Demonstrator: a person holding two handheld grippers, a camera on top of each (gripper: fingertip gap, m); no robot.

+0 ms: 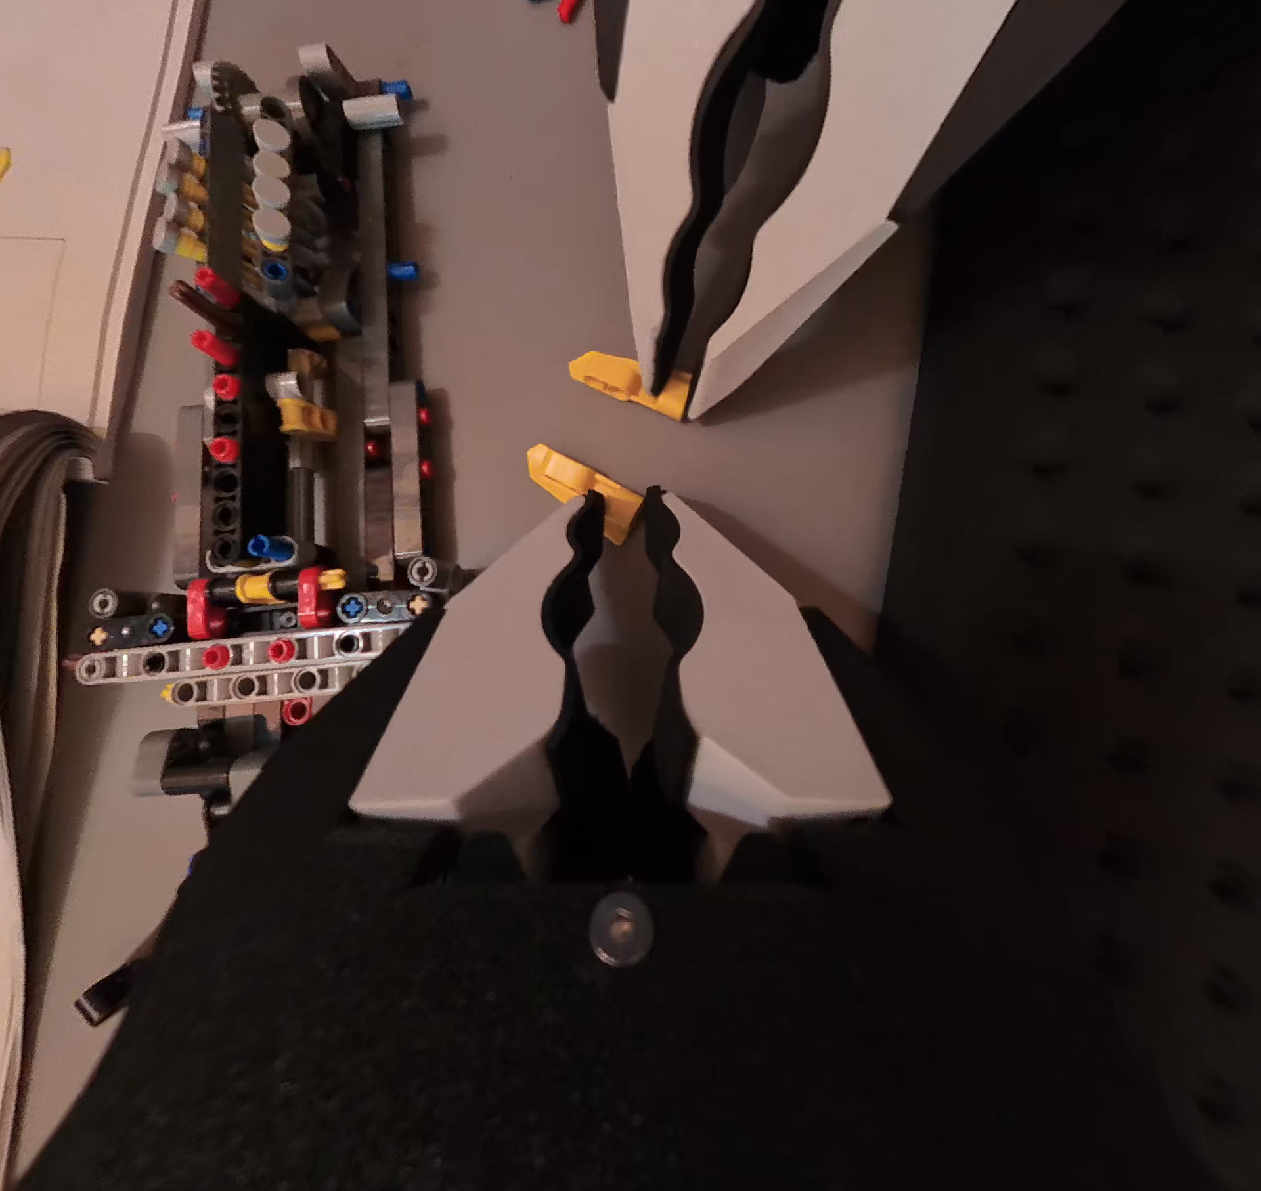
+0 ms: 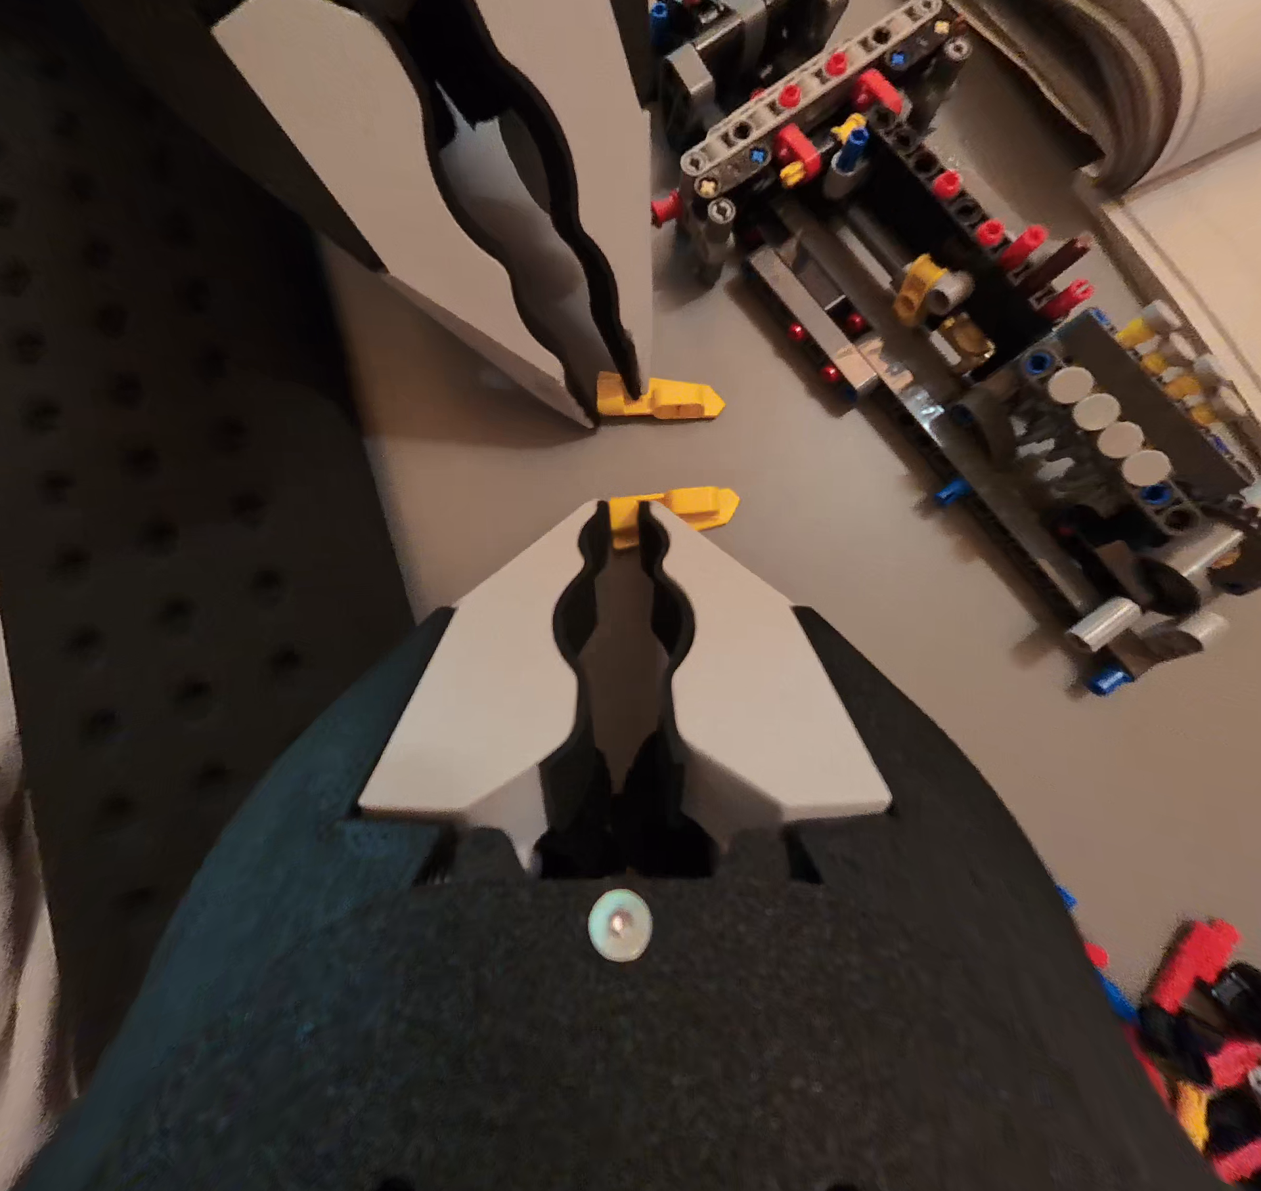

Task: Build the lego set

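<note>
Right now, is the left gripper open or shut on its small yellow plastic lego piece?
Shut. The left gripper has its black fingertips pinching one end of the small yellow plastic lego piece; the rest sticks out.

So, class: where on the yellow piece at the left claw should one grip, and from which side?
The yellow piece's flat rear tab, approached from behind, as the left claw pinches it: the tab's flat sides suit a pinch, leaving the pointed front free for joining.

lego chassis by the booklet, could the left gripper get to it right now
Probably yes: bare table lies between the left gripper and the lego chassis. But its fingers already grip a yellow piece.
</note>
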